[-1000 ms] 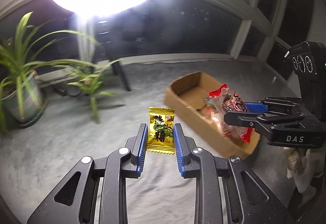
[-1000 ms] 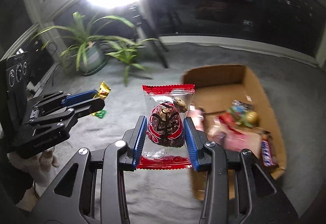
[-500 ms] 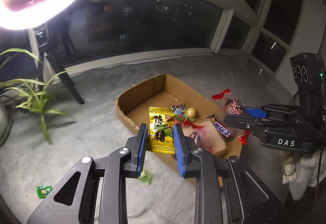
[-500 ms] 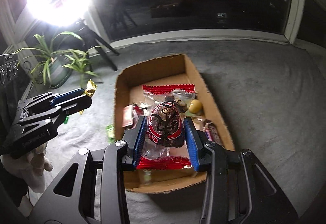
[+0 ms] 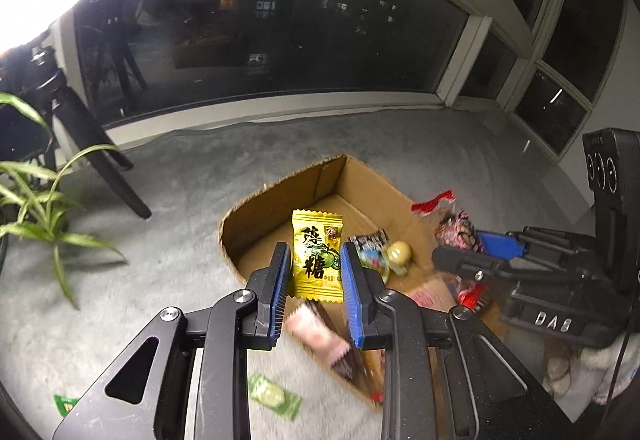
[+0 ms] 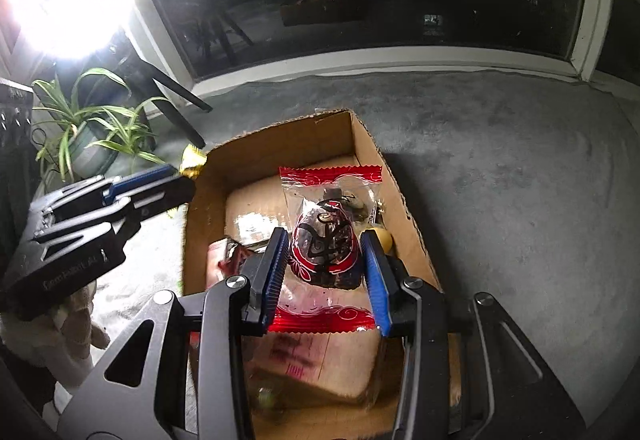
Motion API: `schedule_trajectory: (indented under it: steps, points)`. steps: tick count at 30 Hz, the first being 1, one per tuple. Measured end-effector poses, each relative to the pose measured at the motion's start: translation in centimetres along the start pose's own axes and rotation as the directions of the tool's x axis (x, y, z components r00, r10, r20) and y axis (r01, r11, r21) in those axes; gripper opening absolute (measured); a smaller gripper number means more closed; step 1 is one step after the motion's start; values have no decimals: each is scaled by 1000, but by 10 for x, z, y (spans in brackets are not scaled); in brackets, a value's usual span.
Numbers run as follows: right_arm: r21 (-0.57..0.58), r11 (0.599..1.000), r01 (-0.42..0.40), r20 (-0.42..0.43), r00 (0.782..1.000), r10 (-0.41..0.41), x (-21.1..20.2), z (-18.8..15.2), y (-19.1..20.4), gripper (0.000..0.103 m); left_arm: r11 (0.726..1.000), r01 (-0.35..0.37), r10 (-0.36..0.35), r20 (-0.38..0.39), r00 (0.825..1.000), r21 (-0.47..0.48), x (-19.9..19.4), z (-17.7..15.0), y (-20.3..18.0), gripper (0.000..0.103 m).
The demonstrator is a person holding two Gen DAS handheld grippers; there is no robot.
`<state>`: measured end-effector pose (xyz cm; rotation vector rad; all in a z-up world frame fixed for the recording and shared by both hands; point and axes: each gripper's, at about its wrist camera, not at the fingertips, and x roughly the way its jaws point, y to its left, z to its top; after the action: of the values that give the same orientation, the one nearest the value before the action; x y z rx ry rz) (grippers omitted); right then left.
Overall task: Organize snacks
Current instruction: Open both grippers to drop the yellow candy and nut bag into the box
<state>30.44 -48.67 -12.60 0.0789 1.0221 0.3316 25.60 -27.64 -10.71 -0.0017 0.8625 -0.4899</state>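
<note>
The left tool (image 5: 314, 272) pinches a yellow candy packet (image 5: 317, 255) and the right tool (image 6: 326, 260) clamps a red-ended snack bag (image 6: 330, 240), both above the cardboard box (image 6: 280, 152), so two tools crowding this narrow box may collide and drop a snack onto the carpet (image 6: 520, 180).

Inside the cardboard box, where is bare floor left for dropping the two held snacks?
The cardboard box has bare floor at its far end, bordered by the far wall and corner. The near half is crowded with wrapped snacks. Carpet right of the box is bare.
</note>
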Motion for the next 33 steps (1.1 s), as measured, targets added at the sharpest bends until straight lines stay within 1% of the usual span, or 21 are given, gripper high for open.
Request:
schedule_trajectory:
  steps: [4,6,8,9,10,11,12,13,14,18,21,24,27,29,30,33]
  points:
    - [-2,1000,8,-16,1000,-8,13,4,-1,39,1000,-21,21,-11,1000,13,13,10,-2,24]
    - [1,1000,4,-16,1000,-4,15,4,-2,39,1000,-17,17,-23,1000,14,19,13,-2,24]
    - [-1,1000,12,-14,1000,-12,16,4,-3,42,1000,-11,12,-38,999,19,24,14,-3,24]
    - [-2,1000,15,-13,1000,-15,16,4,-3,48,999,-19,20,-41,999,26,26,15,-4,24]
    - [-3,1000,15,-9,1000,-15,15,4,-3,57,999,-24,25,-46,999,33,28,16,-5,24]
    - [-3,1000,18,-3,1000,-18,13,3,-2,61,999,-23,25,-51,998,34,29,16,-5,24]
    - [-5,1000,19,2,1000,-19,13,4,-2,65,999,-20,22,-53,998,32,29,16,-6,28]
    - [-7,1000,24,8,1000,-24,11,4,-1,66,999,-18,20,-55,998,32,29,17,-6,37]
    - [-8,1000,26,9,1000,-26,10,4,-1,66,999,-19,21,-53,998,34,28,18,-7,39]
    - [-17,1000,20,15,1000,-20,2,2,5,66,999,-31,33,-41,999,40,23,19,-6,39]
    - [-36,999,26,24,999,-25,-5,1,11,66,998,-46,47,-11,999,51,10,19,-5,39]
    - [-50,998,27,34,999,-25,-11,0,18,66,997,-52,51,16,999,49,-7,19,-3,39]
    - [-51,999,14,47,999,-12,-20,-1,26,66,995,-72,68,49,996,72,-27,18,-3,39]
    - [-54,999,3,58,998,0,-27,-1,33,66,995,-75,70,72,995,69,-41,16,-1,42]
    - [-57,998,-4,65,998,8,-31,-1,37,66,995,-77,71,84,994,67,-49,15,1,45]
    - [-67,997,-25,84,996,31,-42,-1,50,66,993,-94,85,117,990,77,-71,10,4,46]
